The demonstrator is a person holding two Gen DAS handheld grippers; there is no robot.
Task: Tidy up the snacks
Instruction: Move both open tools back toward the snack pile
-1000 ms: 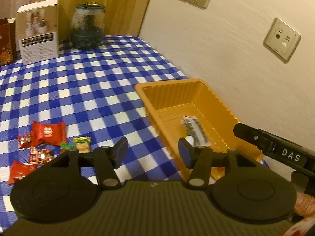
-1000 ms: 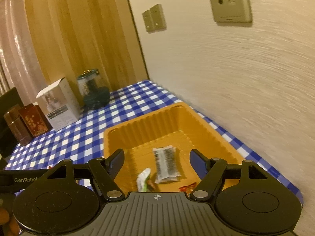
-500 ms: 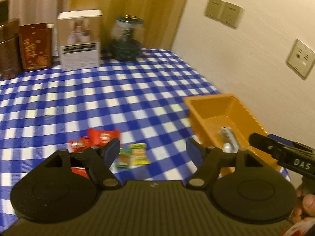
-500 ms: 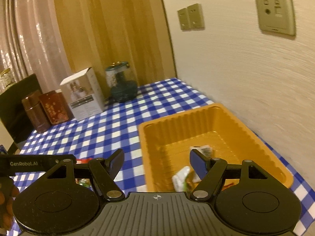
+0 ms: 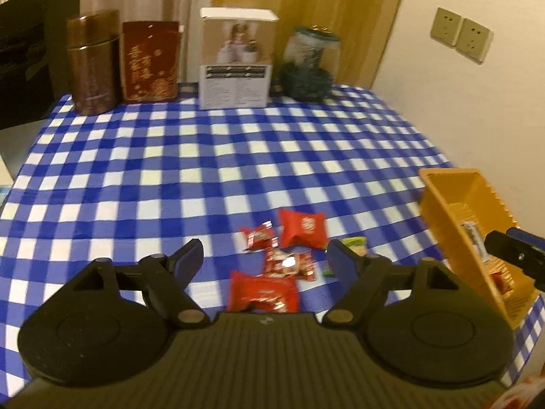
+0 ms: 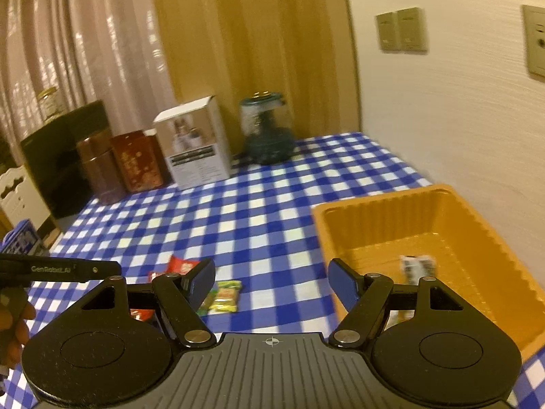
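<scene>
The biggest risk here is a messy pick. The red sachets (image 5: 262,289) lie in a tight cluster on the bench (image 5: 204,170), some touching or overlapping, so the left gripper (image 5: 264,260), whose jaws are opening with nothing pressed between them, could clamp two wrappers at once or pinch only a crinkled edge that slips free on the lift. The wrappers look glossy and puffy, which I judge makes a thin edge grip unreliable. A second hazard is crowding: the right gripper (image 6: 270,281) hangs with its jaws spread and empty just left of the orange tray (image 6: 483,225), close to the left tool's path, so the two could knock together or nudge the light tray along the checked cloth.

The snacks are small foil packets: a large red pillow-shaped one (image 5: 301,228) at the far side of the cluster, smaller red ones nearer, and a green-and-yellow packet (image 6: 226,294) to their right, between the cluster and the tray. A few pieces already lie inside the tray, including a pale wrapped bar (image 6: 417,267); the rest there is partly hidden.
</scene>
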